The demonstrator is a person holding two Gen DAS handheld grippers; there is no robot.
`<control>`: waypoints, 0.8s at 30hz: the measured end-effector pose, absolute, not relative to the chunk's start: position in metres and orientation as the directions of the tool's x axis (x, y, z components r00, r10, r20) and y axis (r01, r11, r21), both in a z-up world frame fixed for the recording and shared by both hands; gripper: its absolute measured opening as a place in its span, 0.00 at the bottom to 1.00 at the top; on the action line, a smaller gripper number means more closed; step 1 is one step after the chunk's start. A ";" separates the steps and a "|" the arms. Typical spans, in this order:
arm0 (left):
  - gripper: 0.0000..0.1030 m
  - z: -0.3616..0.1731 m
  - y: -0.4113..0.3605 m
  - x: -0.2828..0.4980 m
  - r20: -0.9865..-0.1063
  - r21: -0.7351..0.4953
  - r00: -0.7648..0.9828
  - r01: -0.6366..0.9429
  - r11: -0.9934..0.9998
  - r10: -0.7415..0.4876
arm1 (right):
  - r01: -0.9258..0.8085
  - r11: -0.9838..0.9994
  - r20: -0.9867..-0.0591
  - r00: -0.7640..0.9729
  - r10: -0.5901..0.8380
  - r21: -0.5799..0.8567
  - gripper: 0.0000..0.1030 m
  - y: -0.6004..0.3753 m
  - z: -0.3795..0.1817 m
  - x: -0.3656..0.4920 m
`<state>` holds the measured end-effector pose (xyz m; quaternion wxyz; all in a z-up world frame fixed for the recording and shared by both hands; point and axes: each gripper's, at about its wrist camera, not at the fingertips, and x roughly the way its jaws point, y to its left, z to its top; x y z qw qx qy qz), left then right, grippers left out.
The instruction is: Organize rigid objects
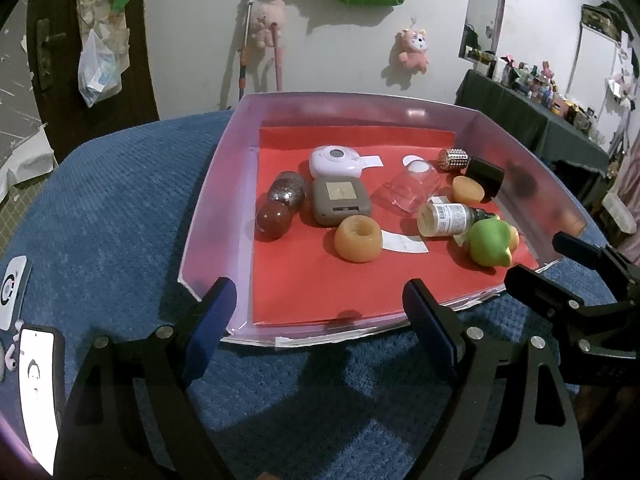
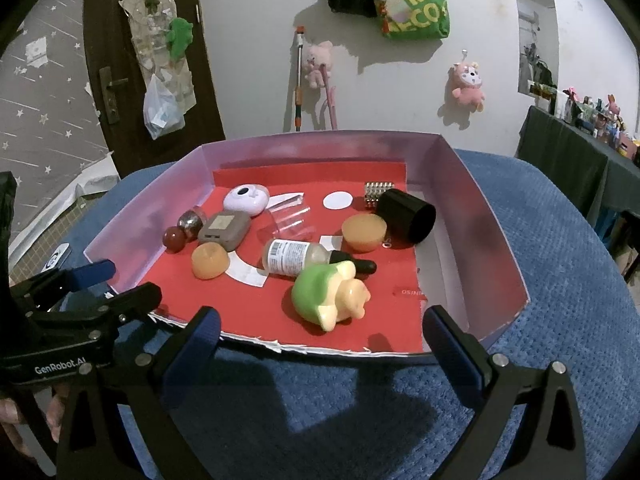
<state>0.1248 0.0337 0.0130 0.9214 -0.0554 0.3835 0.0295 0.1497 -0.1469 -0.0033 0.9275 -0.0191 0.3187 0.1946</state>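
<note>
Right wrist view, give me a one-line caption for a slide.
Open right gripper hovers at the front edge of a red-lined tray of small objects, nearest a green-and-yellow toy; open left gripper alongside.

"GenRobot.AI" is printed in white on the left gripper (image 2: 80,300); the green bag (image 2: 416,6) on the wall shows "MEG" above "ECO".
</note>
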 end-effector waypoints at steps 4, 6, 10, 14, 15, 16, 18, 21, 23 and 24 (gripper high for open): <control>0.83 0.013 0.034 0.125 -0.710 -0.080 0.704 -0.097 0.992 0.012 | -0.373 0.923 -0.600 0.720 0.349 0.089 1.00 -0.147 -0.003 0.150; 0.83 0.013 0.034 0.124 -0.708 -0.077 0.706 -0.101 0.992 0.017 | -0.377 0.921 -0.599 0.717 0.356 0.097 1.00 -0.148 -0.003 0.148; 0.83 0.018 0.031 0.119 -0.698 -0.072 0.716 -0.102 0.992 0.023 | -0.389 0.917 -0.580 0.727 0.368 0.094 1.00 -0.150 0.005 0.136; 0.83 0.023 0.027 0.107 -0.692 -0.082 0.722 -0.089 0.993 0.008 | -0.400 0.911 -0.576 0.722 0.383 0.104 1.00 -0.155 0.010 0.125; 0.83 0.024 0.026 0.104 -0.691 -0.083 0.723 -0.088 0.993 0.006 | -0.400 0.910 -0.578 0.720 0.384 0.107 1.00 -0.157 0.010 0.123; 0.83 0.024 0.026 0.101 -0.692 -0.085 0.722 -0.089 0.992 0.006 | -0.401 0.909 -0.581 0.716 0.387 0.110 1.00 -0.158 0.010 0.120; 0.83 0.025 0.026 0.094 -0.692 -0.097 0.722 -0.090 0.991 -0.002 | -0.404 0.907 -0.592 0.705 0.391 0.118 1.00 -0.161 0.009 0.117; 0.97 0.021 0.028 0.087 -0.703 -0.130 0.711 -0.084 0.988 -0.032 | -0.404 0.906 -0.612 0.687 0.391 0.125 1.00 -0.166 0.004 0.114; 0.98 0.017 0.029 0.083 -0.708 -0.140 0.705 -0.092 0.986 -0.034 | -0.403 0.906 -0.623 0.678 0.389 0.127 1.00 -0.167 0.000 0.111; 0.98 0.015 0.029 0.081 -0.713 -0.141 0.700 -0.098 0.985 -0.032 | -0.400 0.908 -0.629 0.675 0.386 0.127 1.00 -0.168 -0.002 0.110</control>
